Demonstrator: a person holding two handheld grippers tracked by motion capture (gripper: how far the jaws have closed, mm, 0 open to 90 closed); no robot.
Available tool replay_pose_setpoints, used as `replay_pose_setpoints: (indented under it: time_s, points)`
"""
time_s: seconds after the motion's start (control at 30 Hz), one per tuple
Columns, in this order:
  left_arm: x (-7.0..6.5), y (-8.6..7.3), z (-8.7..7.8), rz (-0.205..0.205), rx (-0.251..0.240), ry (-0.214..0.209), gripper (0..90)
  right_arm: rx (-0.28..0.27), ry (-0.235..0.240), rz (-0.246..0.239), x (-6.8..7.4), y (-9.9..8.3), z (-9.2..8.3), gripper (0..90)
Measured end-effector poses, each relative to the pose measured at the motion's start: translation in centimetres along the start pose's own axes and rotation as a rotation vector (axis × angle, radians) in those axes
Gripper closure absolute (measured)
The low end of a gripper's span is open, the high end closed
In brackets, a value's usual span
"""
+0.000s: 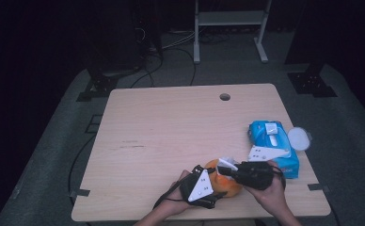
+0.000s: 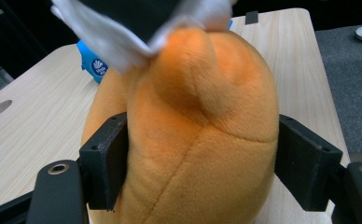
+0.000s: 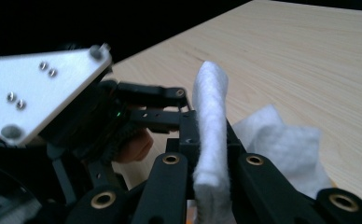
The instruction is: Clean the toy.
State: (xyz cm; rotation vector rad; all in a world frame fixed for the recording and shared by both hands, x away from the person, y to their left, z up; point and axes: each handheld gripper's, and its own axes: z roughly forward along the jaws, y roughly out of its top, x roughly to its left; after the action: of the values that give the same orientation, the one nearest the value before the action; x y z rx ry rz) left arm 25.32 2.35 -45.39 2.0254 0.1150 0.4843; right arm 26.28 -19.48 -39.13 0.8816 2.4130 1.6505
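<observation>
At the near edge of the bench [image 1: 162,122], the orange plush toy [image 2: 193,140] is clamped by the left tongs [image 2: 193,158] while a white wipe [image 3: 210,135], pinched in the closed right tongs [image 3: 210,163], is pressed against its top, wiping judged underway, gentle strokes next.

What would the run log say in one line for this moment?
left gripper: jaws clamp orange plush toy | right gripper: jaws shut on white wipe, at toy's top | blue wipe pack: on table

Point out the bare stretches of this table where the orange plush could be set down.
The left half and the far middle of the table, up to the round hole, lie bare. The near right is crowded: blue wipes pack, white lid, the orange plush and both grippers.
</observation>
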Motion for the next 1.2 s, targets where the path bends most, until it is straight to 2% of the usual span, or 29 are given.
replay_pose_setpoints:
  time_s: [0.03,0.07,0.1,0.17,0.27,0.3,0.43,0.5,0.57,0.6,0.7,0.73,0.77,0.9,0.97,1.03,1.13,1.2]
  points:
    - [0.0,-0.1,0.0,-0.006,-0.004,-0.003,26.1,0.008,-0.01,-0.02,0.2,0.0,0.1,84.8]
    - [0.1,-0.1,0.0,-0.02,-0.009,-0.005,26.1,0.01,-0.012,-0.018,0.0,0.0,0.1,84.8]
    - [0.1,-0.1,0.0,-0.015,-0.006,-0.006,26.1,0.007,-0.024,-0.005,-0.5,0.0,0.1,84.9]
    - [0.0,0.0,0.0,-0.001,-0.001,-0.004,26.1,0.016,-0.09,0.007,-1.9,-0.3,-0.3,84.7]
    - [-0.1,0.1,0.3,-0.001,-0.005,-0.01,26.1,0.009,-0.105,0.045,-2.8,-0.6,-0.8,84.8]
    - [-0.1,0.1,0.3,0.006,-0.003,-0.01,26.1,0.008,-0.105,0.044,-2.5,-0.5,-0.8,84.8]
    - [-0.2,0.1,0.3,0.015,0.003,-0.009,26.1,0.011,-0.011,0.022,-0.8,-0.1,0.1,84.7]
    - [-0.2,0.1,0.2,0.007,0.008,-0.011,26.2,0.029,-0.012,-0.007,-0.4,0.0,0.5,84.5]
    - [0.1,0.3,0.1,-0.002,0.015,-0.016,26.9,0.028,-0.044,-0.007,-1.0,-0.1,0.3,84.5]
    - [0.2,0.3,0.1,-0.015,0.011,-0.017,27.1,0.028,-0.066,-0.004,-1.4,-0.2,0.1,84.3]
    - [0.7,0.1,0.0,-0.052,0.0,-0.025,27.4,0.006,-0.125,0.059,-3.7,-0.8,-1.1,84.3]
    - [1.0,-0.1,-0.1,-0.082,-0.01,-0.027,27.5,0.007,-0.141,0.073,-4.2,-1.0,-1.4,84.3]
    - [1.2,-0.2,-0.2,-0.092,-0.012,-0.029,27.5,0.008,-0.164,0.093,-5.1,-1.3,-1.9,84.3]
    - [2.6,-0.8,-0.7,-0.21,-0.031,-0.03,27.6,0.015,-0.2,0.145,-6.7,-2.0,-2.7,84.5]
    - [2.9,-0.9,-0.7,-0.247,-0.037,-0.028,27.6,0.011,-0.199,0.151,-6.6,-2.0,-2.8,84.5]
    - [3.0,-0.9,-0.7,-0.262,-0.036,-0.024,27.7,0.002,-0.199,0.141,-6.2,-1.7,-2.7,84.8]
    - [2.7,-0.7,-0.6,-0.25,-0.029,-0.017,27.7,-0.012,-0.221,0.091,-4.9,-1.0,-2.6,85.0]
    - [2.5,-0.6,-0.5,-0.244,-0.032,-0.015,27.6,-0.038,-0.209,0.07,-4.3,-0.5,-2.7,85.0]
